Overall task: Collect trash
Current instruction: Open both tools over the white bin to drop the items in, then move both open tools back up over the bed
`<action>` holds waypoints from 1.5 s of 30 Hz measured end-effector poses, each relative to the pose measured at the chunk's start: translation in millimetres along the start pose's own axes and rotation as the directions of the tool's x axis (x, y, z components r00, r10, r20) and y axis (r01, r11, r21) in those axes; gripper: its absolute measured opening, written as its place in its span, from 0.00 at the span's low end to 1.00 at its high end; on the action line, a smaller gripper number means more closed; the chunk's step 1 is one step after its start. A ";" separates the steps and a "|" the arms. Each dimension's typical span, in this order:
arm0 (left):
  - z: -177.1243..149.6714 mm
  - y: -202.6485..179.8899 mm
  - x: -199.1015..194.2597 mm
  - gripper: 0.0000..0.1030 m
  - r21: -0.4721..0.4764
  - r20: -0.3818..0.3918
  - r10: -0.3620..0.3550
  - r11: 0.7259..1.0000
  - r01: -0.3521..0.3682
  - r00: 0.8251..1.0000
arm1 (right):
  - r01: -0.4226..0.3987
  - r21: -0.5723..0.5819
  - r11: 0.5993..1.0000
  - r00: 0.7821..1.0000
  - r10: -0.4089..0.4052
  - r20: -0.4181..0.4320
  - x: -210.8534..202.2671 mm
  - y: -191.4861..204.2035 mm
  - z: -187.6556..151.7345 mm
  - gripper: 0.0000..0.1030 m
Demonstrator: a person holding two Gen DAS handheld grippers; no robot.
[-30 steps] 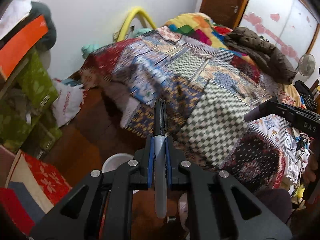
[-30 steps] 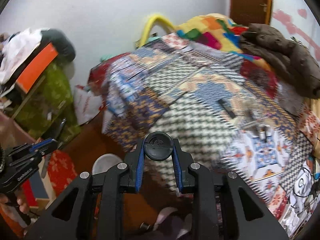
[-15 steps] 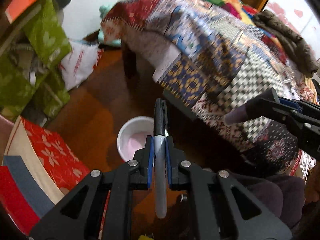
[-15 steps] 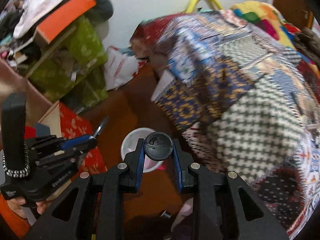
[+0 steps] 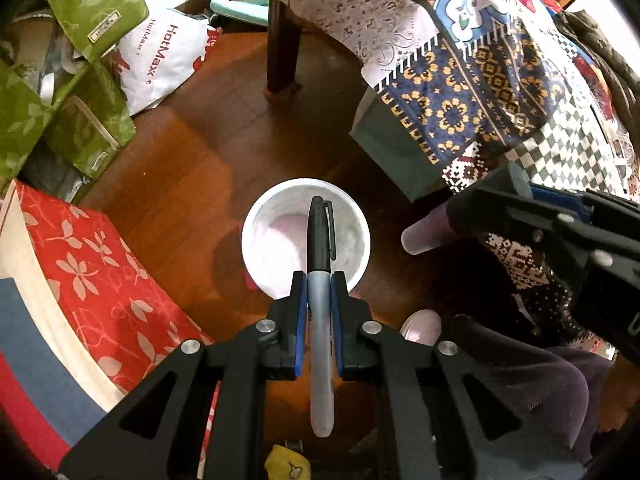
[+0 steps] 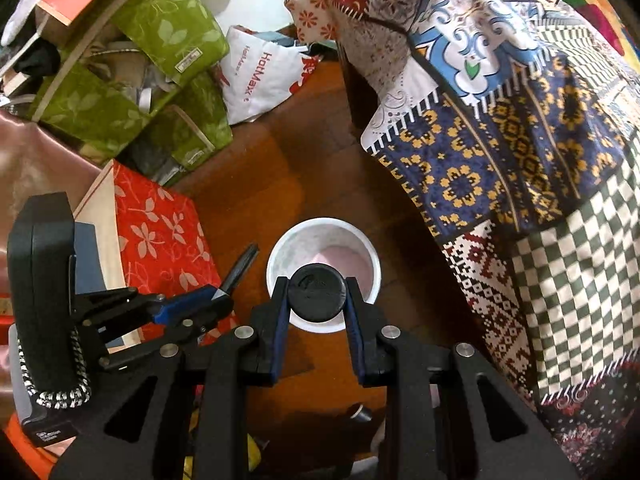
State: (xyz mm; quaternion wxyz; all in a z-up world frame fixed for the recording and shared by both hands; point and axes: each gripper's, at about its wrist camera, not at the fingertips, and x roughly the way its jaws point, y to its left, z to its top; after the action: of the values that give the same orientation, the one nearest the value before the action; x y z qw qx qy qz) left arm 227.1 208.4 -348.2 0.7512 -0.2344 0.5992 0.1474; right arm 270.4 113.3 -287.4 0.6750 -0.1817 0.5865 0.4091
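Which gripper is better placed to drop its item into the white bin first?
Left, probably. The left gripper holds the marker with its tip over the white bin; from that view, the right gripper's purple-bodied item sits beside the bin.

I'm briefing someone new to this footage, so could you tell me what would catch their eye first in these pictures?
Probably the white bin on the wooden floor, centred in both views. Above it, the left gripper clamps a black marker, and the right gripper clamps a round-ended black object. A bright patchwork blanket hangs at the right.
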 end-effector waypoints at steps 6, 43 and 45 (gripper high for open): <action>10.7 2.0 11.3 0.36 0.008 -0.012 0.044 0.999 -0.043 0.999 | -0.038 -0.004 0.999 0.999 0.038 -0.023 5.3 -4.6 5.9 0.29; -74.5 -98.7 -229.8 0.36 0.090 0.517 -0.006 0.995 -0.047 0.856 | 0.168 0.001 0.986 0.871 -0.149 0.469 -235.4 -24.6 -116.7 0.36; -78.4 -112.5 -239.6 0.36 0.107 0.538 -0.020 0.993 -0.045 0.843 | 0.177 0.011 0.984 0.856 -0.159 0.493 -250.0 -31.7 -125.1 0.36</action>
State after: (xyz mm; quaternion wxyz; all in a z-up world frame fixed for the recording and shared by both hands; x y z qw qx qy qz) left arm 161.3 85.9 -109.7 0.9004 -0.1358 0.3734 0.1773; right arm 219.8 -81.3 -90.5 0.8317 -0.1340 0.3702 0.3915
